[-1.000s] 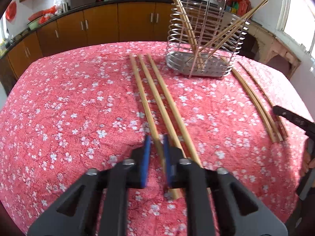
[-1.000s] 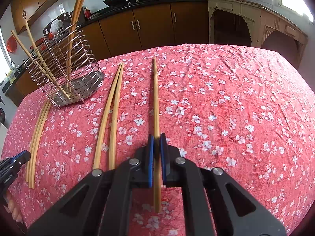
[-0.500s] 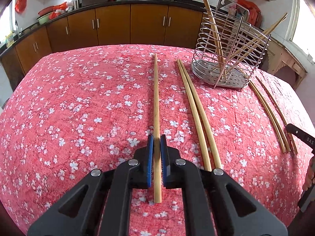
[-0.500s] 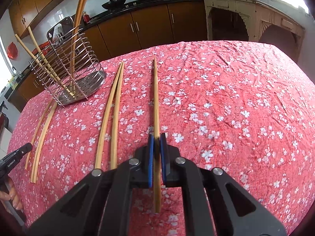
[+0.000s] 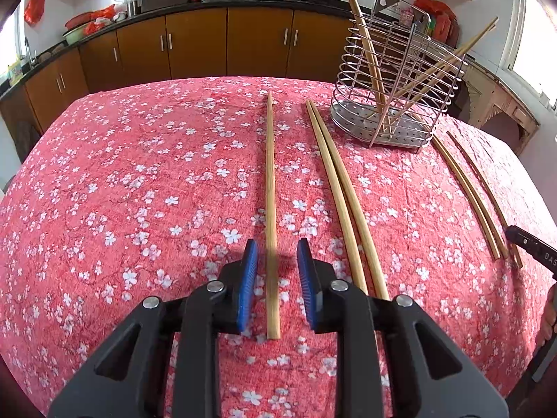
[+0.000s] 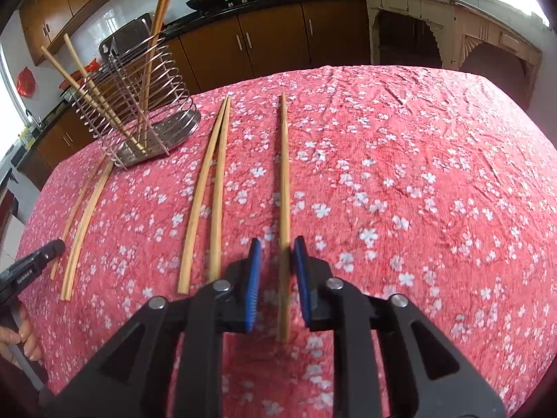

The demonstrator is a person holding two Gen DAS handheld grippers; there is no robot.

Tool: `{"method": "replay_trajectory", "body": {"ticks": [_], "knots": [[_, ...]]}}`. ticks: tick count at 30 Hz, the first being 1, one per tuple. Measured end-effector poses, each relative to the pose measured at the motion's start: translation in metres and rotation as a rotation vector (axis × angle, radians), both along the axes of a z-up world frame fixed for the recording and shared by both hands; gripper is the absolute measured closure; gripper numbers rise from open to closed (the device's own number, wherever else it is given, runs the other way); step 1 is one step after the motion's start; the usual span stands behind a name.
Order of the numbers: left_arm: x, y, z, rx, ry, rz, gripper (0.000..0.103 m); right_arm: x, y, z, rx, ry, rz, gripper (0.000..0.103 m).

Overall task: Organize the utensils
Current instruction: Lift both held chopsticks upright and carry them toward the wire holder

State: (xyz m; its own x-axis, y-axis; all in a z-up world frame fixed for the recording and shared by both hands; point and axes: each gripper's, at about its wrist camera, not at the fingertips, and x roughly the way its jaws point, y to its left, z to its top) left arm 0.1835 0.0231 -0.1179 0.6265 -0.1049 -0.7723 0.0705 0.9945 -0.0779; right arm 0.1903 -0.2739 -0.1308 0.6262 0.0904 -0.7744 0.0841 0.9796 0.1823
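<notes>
A: While the left gripper [image 5: 276, 244] is hovering low over the tablecloth [image 5: 139, 191], its blue pads are standing spread. They're pinching nothing.

B: Where's the single chopstick [image 5: 269, 174] lying?

A: Flat on the cloth, running between the pads toward 12 o'clock, touching neither. A chopstick pair [image 5: 334, 181] is lying just beside it at 1 o'clock. The wire rack [image 5: 393, 80] is standing at 2 o'clock, holding several sticks tilted.

B: Right gripper [image 6: 277, 242]?

A: Spread too. One chopstick [image 6: 283, 160] is lying between its pads. It's blurred there, so I cannot tell whether anything is touching. In that view the rack is sitting at 10 o'clock.
</notes>
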Motion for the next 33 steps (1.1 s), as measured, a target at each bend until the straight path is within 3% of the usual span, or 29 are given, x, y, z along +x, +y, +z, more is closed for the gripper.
{"method": "replay_trajectory", "body": {"ticks": [3,5,7,11,15,27,33], "knots": [[-0.008,0.000,0.000,0.002,0.001,0.003,0.079,-0.011,0.007,0.000,-0.049,-0.009,0.004,0.081],[-0.006,-0.003,0.002,0.008,0.003,0.013,0.089,-0.017,0.009,-0.001,-0.068,-0.022,-0.003,0.083],[-0.008,-0.002,0.002,0.010,0.006,0.025,0.096,-0.019,0.007,-0.002,-0.085,-0.025,-0.021,0.093],[-0.007,0.000,0.003,0.001,0.007,0.025,0.096,-0.018,-0.005,-0.001,-0.025,-0.025,-0.030,0.095],[-0.009,0.001,0.008,0.003,-0.011,0.013,0.096,-0.022,-0.008,0.006,-0.036,-0.052,-0.033,0.095],[-0.043,0.035,0.102,-0.086,-0.293,0.019,0.096,-0.055,-0.023,0.103,-0.081,-0.324,-0.056,0.096],[-0.042,0.042,0.148,-0.131,-0.422,0.054,0.096,-0.059,-0.031,0.147,-0.069,-0.458,-0.074,0.096]]}}
